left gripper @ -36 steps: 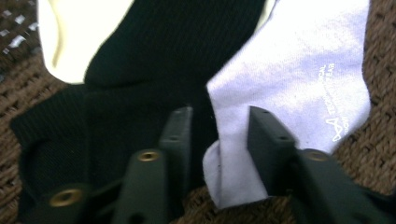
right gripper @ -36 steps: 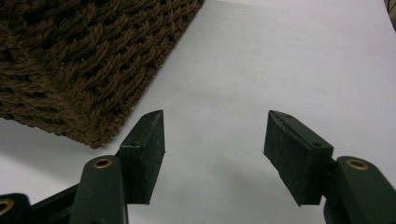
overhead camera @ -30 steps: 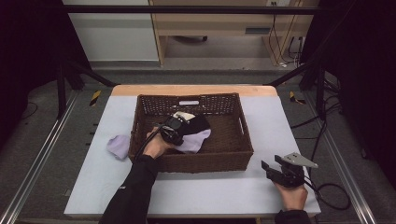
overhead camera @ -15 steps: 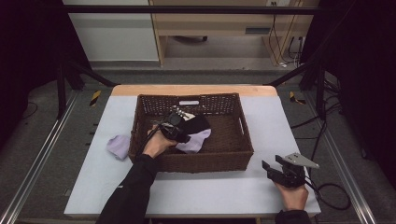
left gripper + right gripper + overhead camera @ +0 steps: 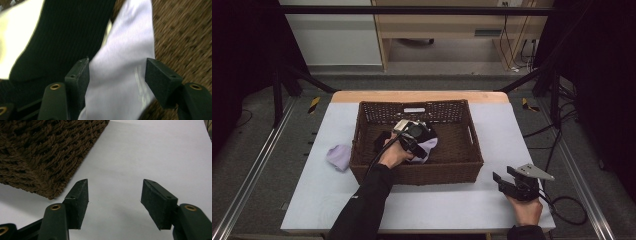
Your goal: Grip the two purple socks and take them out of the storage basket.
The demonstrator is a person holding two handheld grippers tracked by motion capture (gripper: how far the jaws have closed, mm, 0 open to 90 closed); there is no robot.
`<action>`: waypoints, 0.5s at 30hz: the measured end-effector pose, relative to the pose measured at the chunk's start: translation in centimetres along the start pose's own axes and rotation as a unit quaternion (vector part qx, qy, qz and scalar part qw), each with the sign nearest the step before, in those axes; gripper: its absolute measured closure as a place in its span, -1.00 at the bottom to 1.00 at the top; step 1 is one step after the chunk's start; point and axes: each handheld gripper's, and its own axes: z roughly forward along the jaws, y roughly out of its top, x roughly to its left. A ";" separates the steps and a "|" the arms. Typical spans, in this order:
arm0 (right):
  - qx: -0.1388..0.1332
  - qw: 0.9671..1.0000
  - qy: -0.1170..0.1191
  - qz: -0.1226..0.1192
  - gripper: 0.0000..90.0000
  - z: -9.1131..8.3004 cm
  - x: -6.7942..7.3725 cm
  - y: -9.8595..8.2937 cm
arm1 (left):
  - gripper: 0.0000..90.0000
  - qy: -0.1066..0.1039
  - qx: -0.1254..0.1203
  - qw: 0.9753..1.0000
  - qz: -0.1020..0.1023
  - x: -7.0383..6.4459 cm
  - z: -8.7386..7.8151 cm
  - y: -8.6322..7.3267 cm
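I am holding my left gripper, fingers apart, over a pale lilac cloth inside the brown woven basket; my right gripper is idling, fingers apart, above the white table.

We take this for a lab or recording workspace rather than a home. The white-topped table stands inside a dark metal frame hung with black curtains, on grey carpet marked with yellow-black tape. Loose cables trail off the table, more hang by a plain wooden bench against the back wall.
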 end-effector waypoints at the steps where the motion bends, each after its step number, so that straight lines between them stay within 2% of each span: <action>1: 0.000 1.000 -0.001 -0.001 -0.13 0.0 0.0 0.0 | -0.10 -0.001 0.006 1.000 0.000 0.0 0.1 0.0; 3: -0.001 1.000 -0.001 -0.002 -0.13 0.1 0.0 0.0 | 0.03 -0.002 0.016 1.000 -0.001 0.0 0.3 -0.1; 4: -0.001 1.000 -0.001 -0.003 -0.13 0.1 0.0 0.0 | 0.16 0.002 0.026 1.000 -0.006 0.0 0.4 -0.1; 5: -0.001 1.000 -0.001 -0.003 -0.13 0.1 0.0 0.0 | 0.32 0.002 0.026 1.000 -0.006 0.0 0.4 -0.1; 6: 0.000 1.000 0.000 -0.002 -0.13 0.1 0.1 0.0 | 0.47 0.000 0.040 0.999 -0.023 0.3 0.5 -0.2; 7: -0.001 1.000 -0.001 -0.001 -0.13 0.0 0.1 0.0 | 0.62 -0.006 0.049 0.998 -0.030 0.5 0.6 -0.2; 10: -0.002 1.000 -0.001 0.000 -0.13 0.0 0.0 0.0 | 0.98 -0.014 0.055 0.998 -0.040 0.5 0.7 -0.2; 14: -0.002 1.000 -0.002 -0.003 -0.13 0.0 0.0 0.0 | 0.98 -0.027 0.056 0.997 -0.049 0.7 0.5 -0.4; 15: -0.001 1.000 0.000 0.001 -0.13 -0.1 0.0 0.0 | 0.98 -0.028 0.044 0.997 -0.055 0.7 0.3 -0.4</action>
